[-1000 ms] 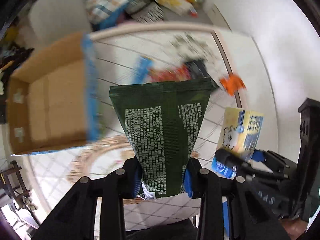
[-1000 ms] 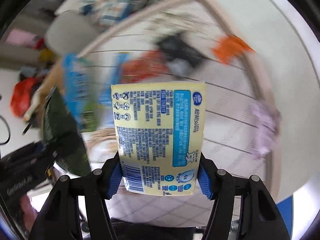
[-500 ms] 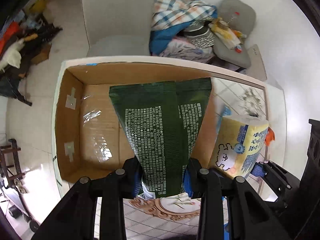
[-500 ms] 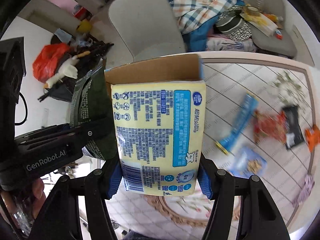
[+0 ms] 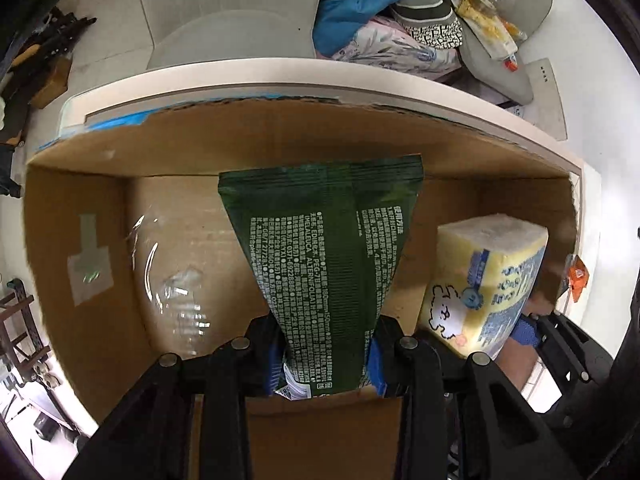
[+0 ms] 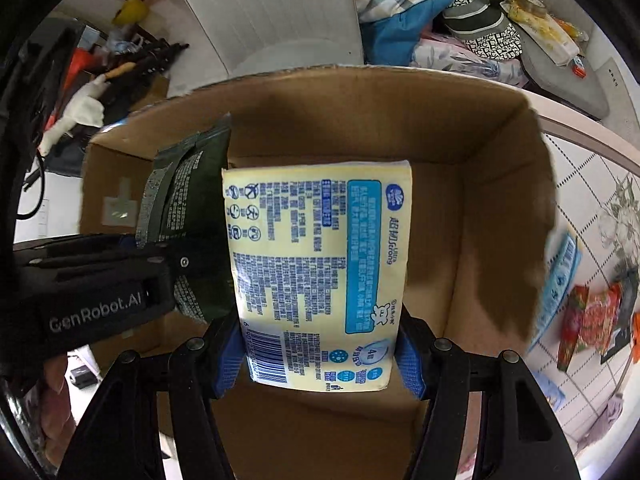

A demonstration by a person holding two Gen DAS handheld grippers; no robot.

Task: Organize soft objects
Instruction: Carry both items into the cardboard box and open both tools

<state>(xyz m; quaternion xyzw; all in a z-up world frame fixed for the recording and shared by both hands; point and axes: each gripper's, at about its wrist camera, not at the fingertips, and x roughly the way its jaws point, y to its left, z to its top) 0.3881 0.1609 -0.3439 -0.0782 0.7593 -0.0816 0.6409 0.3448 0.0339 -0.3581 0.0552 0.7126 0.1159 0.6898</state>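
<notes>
Cardboard box (image 5: 80, 216) fills both views, open top, brown inner walls, strips of clear tape on the floor and left wall. It sits at the far edge of a tiled table (image 6: 592, 184), beside the table's pale rim (image 5: 280, 80).

Beyond that far edge: grey chair (image 6: 272, 12) and a heap of clothes and cushions (image 5: 400, 20), plaid fabric on top.

Yellow tissue pack (image 6: 316, 272), blue print and barcode, is pinched at its lower end by the right gripper (image 6: 320, 356), blue pads pressed on both sides. Pack is held over the box opening, toward the box's right wall; left view shows it (image 5: 484, 280) tilted near that wall.

Dark green pouch (image 5: 324, 264), white small print, is clamped at its bottom by the left gripper (image 5: 324, 356), fingers closed onto it. Pouch stands upright over the middle of the box, top seal toward the far wall. In the right view it (image 6: 184, 216) sits just left of the tissue pack, touching or nearly so; cannot tell which.

On the table past the box's right wall: blue packet (image 6: 560, 276), red snack packet (image 6: 588, 316), small orange packet (image 5: 578, 276).
</notes>
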